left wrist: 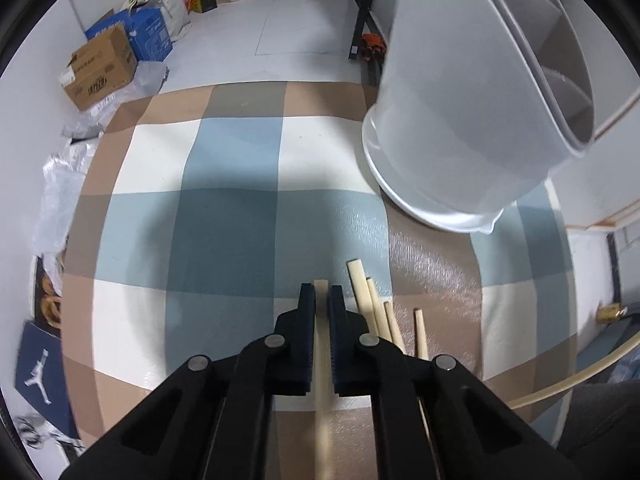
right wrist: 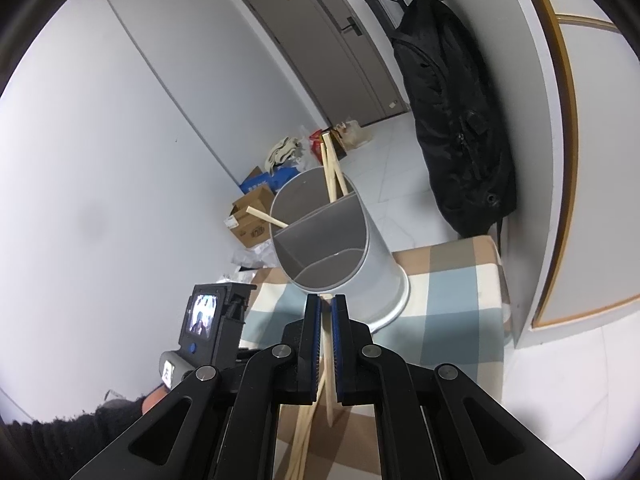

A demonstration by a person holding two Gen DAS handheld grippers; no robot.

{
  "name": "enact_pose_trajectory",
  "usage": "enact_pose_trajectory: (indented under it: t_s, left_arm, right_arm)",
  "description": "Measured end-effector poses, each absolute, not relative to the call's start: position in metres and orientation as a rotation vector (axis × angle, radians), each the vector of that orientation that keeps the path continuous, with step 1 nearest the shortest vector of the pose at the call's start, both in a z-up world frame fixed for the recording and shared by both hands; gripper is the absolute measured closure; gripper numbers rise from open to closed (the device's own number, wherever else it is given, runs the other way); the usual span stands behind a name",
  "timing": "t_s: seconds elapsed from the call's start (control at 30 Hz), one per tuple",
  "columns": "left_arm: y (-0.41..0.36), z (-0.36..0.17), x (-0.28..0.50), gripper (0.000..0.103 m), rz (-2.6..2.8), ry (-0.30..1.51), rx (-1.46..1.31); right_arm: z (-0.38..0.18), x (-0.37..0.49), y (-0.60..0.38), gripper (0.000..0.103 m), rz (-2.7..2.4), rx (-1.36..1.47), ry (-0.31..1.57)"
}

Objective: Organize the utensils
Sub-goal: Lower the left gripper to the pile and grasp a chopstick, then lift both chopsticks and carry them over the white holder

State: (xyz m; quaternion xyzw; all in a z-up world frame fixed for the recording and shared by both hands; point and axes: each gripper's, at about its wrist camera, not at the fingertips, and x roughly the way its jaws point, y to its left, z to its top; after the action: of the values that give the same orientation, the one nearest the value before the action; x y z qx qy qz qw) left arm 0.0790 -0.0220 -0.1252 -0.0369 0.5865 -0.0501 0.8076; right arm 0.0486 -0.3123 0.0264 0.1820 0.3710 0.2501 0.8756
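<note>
1. Left wrist view, lower centre: the left gripper point(left wrist: 321, 294) is closed on a pale wooden chopstick point(left wrist: 322, 364) running back between its fingers.
2. Just to its right, more loose chopsticks point(left wrist: 374, 306) lie on the checked tablecloth point(left wrist: 224, 216).
3. Upper right of that frame, a grey divided holder point(left wrist: 460, 120) stands on the cloth.
4. Right wrist view, lower centre: the right gripper point(right wrist: 327, 306) pinches another chopstick point(right wrist: 328, 360), its tip near the holder's point(right wrist: 368, 256) rim.
5. Chopsticks already in the holder point(right wrist: 330, 172) lean in its far compartment.
</note>
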Motion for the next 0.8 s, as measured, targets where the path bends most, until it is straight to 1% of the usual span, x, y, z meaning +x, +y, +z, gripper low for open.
enact_pose_trajectory:
  t_s: [0.13, 0.37, 0.57, 0.8]
  left_arm:
    - [-0.013, -0.120, 0.077, 0.101, -0.101, 1.228, -0.163]
    - [0.005, -0.086, 0.060, 0.101, -0.092, 1.053, -0.259]
    - [0.008, -0.051, 0.033, 0.101, -0.109, 0.894, -0.271]
    - [0.012, -0.024, 0.023, 0.101, -0.150, 0.772, -0.286]
  right_arm:
    - [0.027, 0.048, -0.313, 0.098, 0.519, 0.379, 0.771]
    - [0.030, 0.045, -0.312, 0.098, 0.524, 0.367, 0.749]
    - [0.036, 0.038, -0.302, 0.098, 0.530, 0.316, 0.725]
    - [0.046, 0.031, -0.294, 0.098, 0.520, 0.295, 0.701]
